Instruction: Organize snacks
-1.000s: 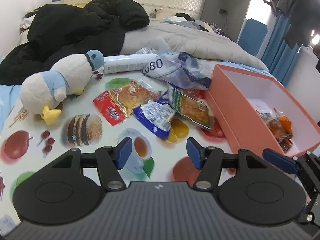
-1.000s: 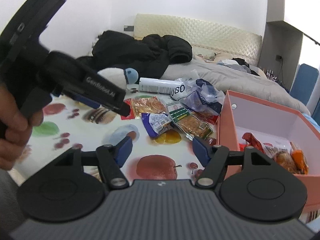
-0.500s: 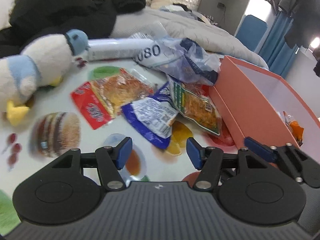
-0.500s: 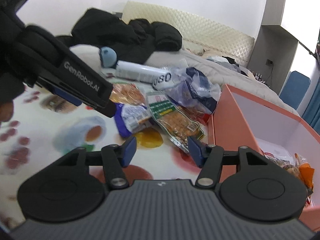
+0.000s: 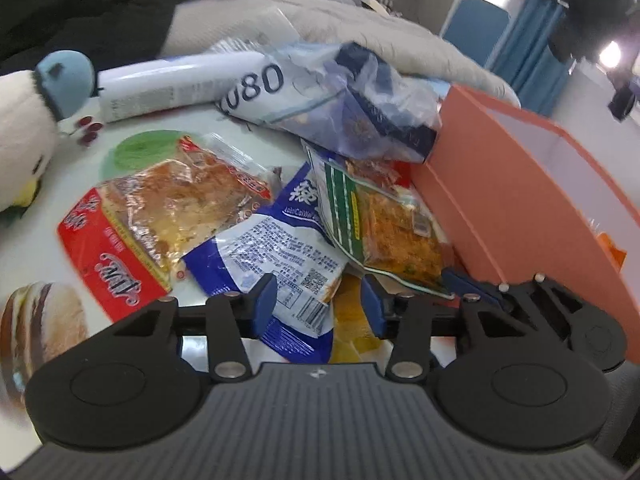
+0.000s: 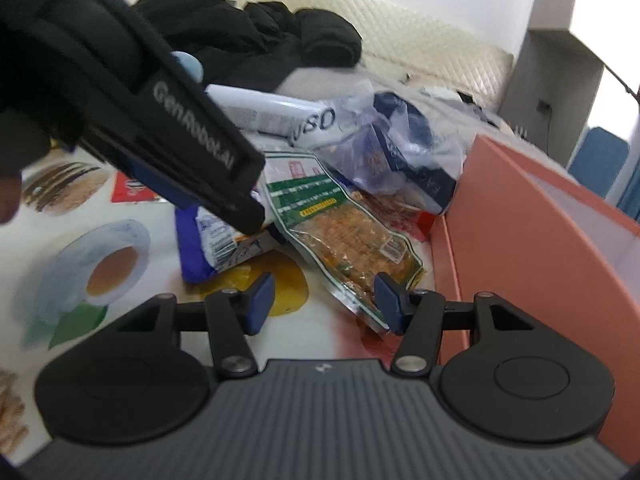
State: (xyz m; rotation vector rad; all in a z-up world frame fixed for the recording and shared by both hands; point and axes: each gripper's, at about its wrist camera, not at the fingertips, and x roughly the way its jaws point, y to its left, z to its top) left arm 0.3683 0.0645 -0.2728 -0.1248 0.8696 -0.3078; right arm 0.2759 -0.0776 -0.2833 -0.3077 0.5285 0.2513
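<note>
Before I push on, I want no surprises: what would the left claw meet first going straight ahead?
Probably the blue packet, already lying between the open left claw fingertips; depth is unclear.

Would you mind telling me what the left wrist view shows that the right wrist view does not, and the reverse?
Only the left wrist view shows the plush duck's white body and the full red snack packet. Only the right wrist view shows the left gripper's black body from outside, and the teacup print. Both show the blue packet, the green-striped packet, the orange box, and open grippers: left gripper, right gripper.
</note>
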